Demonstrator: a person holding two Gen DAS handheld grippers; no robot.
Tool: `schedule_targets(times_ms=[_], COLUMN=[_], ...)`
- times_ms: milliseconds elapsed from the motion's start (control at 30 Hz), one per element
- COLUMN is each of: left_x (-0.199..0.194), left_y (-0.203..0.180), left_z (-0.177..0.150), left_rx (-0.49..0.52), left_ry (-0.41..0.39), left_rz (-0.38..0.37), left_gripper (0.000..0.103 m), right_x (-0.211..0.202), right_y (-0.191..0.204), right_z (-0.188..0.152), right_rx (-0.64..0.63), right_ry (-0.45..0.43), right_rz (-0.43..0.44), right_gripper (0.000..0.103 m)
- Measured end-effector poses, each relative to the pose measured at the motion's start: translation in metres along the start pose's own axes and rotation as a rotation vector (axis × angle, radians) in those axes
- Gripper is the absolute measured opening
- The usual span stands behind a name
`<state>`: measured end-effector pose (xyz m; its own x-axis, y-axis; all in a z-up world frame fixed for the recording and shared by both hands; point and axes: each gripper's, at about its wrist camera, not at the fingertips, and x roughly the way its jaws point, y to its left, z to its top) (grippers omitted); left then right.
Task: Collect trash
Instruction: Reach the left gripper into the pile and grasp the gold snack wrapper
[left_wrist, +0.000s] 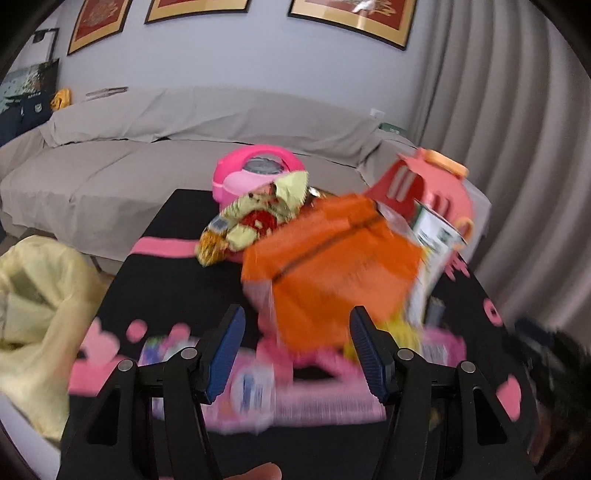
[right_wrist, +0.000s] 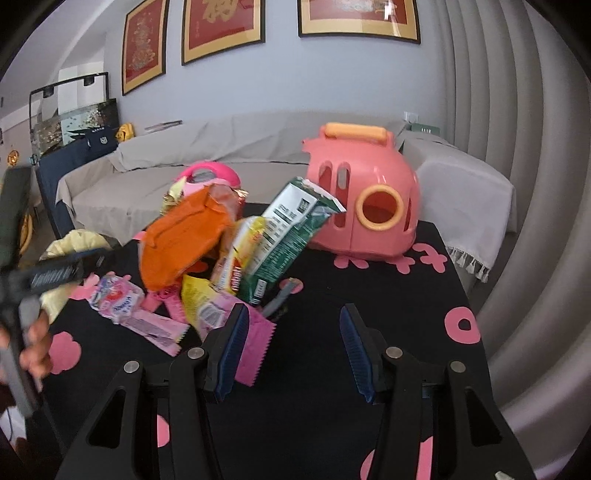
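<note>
A heap of empty snack wrappers lies on a black table with pink shapes. An orange wrapper (left_wrist: 328, 262) (right_wrist: 181, 240) tops the heap, with a green-and-white packet (right_wrist: 291, 232) (left_wrist: 434, 236), a yellow wrapper (right_wrist: 240, 254) and pink wrappers (right_wrist: 147, 321) around it. My left gripper (left_wrist: 297, 354) is open just in front of the orange wrapper, holding nothing; it shows blurred at the left of the right wrist view (right_wrist: 55, 275). My right gripper (right_wrist: 291, 350) is open and empty above the table, its left finger (right_wrist: 232, 347) next to a pink wrapper (right_wrist: 255, 347).
A salmon plastic toy house (right_wrist: 369, 206) (left_wrist: 436, 192) stands at the back right of the table (right_wrist: 369, 295). A pink round toy (left_wrist: 255, 177) (right_wrist: 207, 175) stands behind the heap. A pale yellow bag (left_wrist: 33, 310) hangs open at the table's left. A grey sofa (left_wrist: 147, 155) lies behind.
</note>
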<state>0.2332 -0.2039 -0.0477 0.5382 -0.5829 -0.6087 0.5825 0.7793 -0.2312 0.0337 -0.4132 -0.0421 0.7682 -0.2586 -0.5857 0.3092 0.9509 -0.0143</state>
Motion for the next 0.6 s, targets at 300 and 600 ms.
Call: schedule_targets(times_ms=[300, 600], left_x=[0.084, 0.109], left_y=[0.005, 0.02], left_z=[0.025, 0.014], left_rx=[-0.024, -0.019], left_ry=[0.086, 0.214], left_rz=[0.002, -0.054], left_gripper=[0.059, 0.06], right_x=[0.028, 0.042], right_y=[-0.007, -0.011], right_z=[-0.001, 0.001], right_rx=[0.001, 0.013], right_ry=[0.049, 0.065], right_rz=[0.007, 0.011], right_gripper=[0.048, 0.048])
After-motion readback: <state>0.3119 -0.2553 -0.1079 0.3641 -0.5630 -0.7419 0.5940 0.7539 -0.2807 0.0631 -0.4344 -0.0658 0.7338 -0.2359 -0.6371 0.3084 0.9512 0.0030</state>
